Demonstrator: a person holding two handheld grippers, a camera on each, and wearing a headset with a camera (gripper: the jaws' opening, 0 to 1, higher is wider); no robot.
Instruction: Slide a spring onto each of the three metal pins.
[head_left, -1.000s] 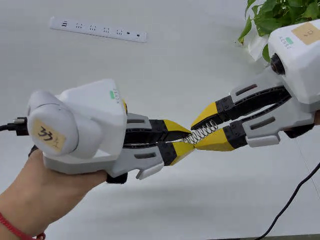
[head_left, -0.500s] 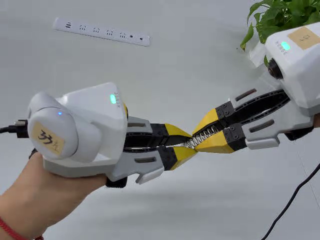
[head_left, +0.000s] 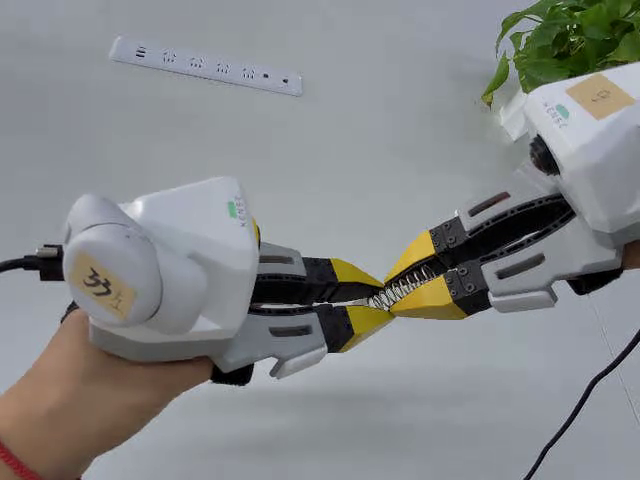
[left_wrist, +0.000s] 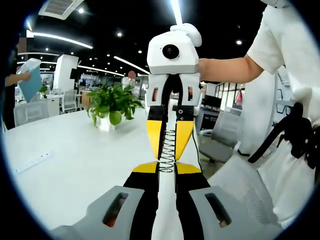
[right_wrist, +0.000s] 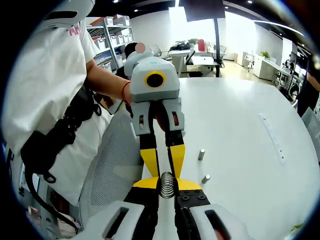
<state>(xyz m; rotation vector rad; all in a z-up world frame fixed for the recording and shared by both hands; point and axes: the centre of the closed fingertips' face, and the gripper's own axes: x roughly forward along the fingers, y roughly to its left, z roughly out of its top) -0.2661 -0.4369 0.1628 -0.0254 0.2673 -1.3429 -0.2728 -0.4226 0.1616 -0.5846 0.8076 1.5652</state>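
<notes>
Left tool — pin; right tool — spring

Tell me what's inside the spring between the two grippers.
A thin metal pin, clamped in the left gripper, enters one end of the spring. How far it reaches inside is hidden by the coils and the jaws of the right gripper.

White worktable, power strip at eleven o'clock, potted plant at one, ceiling strip lights overhead
</notes>
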